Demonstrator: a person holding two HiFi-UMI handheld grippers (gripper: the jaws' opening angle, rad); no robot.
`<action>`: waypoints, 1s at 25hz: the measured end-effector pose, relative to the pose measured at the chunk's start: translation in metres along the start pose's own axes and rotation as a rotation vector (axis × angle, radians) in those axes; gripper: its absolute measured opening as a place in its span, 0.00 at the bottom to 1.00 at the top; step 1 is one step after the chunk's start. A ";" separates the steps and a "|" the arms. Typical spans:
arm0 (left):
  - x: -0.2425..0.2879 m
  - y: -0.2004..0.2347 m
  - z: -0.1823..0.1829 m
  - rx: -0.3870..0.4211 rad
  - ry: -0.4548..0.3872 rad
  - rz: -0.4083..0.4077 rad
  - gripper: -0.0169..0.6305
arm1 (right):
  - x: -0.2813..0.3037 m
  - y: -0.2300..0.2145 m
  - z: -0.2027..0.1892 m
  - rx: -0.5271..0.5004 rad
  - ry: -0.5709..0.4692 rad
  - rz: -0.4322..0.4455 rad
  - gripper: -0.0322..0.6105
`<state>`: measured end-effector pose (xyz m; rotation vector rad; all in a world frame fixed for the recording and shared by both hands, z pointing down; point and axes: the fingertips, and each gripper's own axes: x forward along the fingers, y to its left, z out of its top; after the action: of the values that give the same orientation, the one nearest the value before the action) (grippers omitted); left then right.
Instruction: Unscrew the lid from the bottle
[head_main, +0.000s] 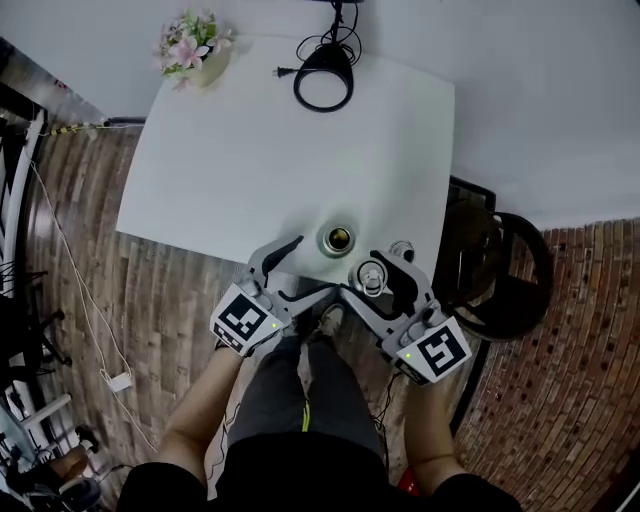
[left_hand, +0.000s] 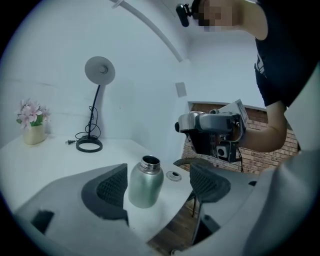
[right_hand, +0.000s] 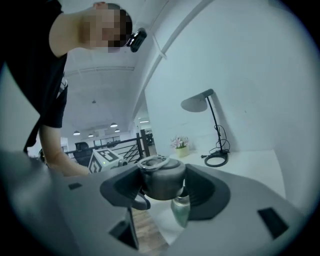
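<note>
The steel bottle (head_main: 338, 239) stands upright and uncapped near the front edge of the white table (head_main: 250, 150). In the left gripper view the bottle (left_hand: 145, 181) shows its open mouth. My left gripper (head_main: 303, 268) is open at the table's edge just left of the bottle, and its pads (left_hand: 112, 187) do not touch it. My right gripper (head_main: 372, 279) is shut on the round metal lid (head_main: 372, 276), held in the air just right of the bottle. The right gripper view shows the lid (right_hand: 161, 179) between the jaws, with the bottle (right_hand: 181, 210) below it.
A small metal disc (head_main: 402, 249) lies on the table right of the bottle. A desk lamp with a ring base (head_main: 323, 78) and a flower pot (head_main: 190, 45) stand at the far side. A dark chair (head_main: 500, 270) sits right of the table. The floor is brick-patterned.
</note>
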<state>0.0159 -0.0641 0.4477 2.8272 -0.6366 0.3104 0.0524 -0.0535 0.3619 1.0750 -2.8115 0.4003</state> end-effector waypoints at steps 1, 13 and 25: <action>-0.005 -0.002 0.000 -0.013 0.002 0.011 0.61 | -0.005 0.005 0.005 0.022 -0.015 -0.002 0.47; -0.059 -0.010 0.055 -0.040 -0.071 0.130 0.20 | -0.059 0.020 0.054 -0.038 -0.055 -0.135 0.47; -0.126 -0.008 0.145 0.101 -0.236 0.248 0.06 | -0.103 0.022 0.097 -0.184 -0.086 -0.306 0.47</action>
<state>-0.0696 -0.0460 0.2767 2.9072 -1.0538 0.0490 0.1139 0.0009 0.2444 1.4763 -2.6257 0.0656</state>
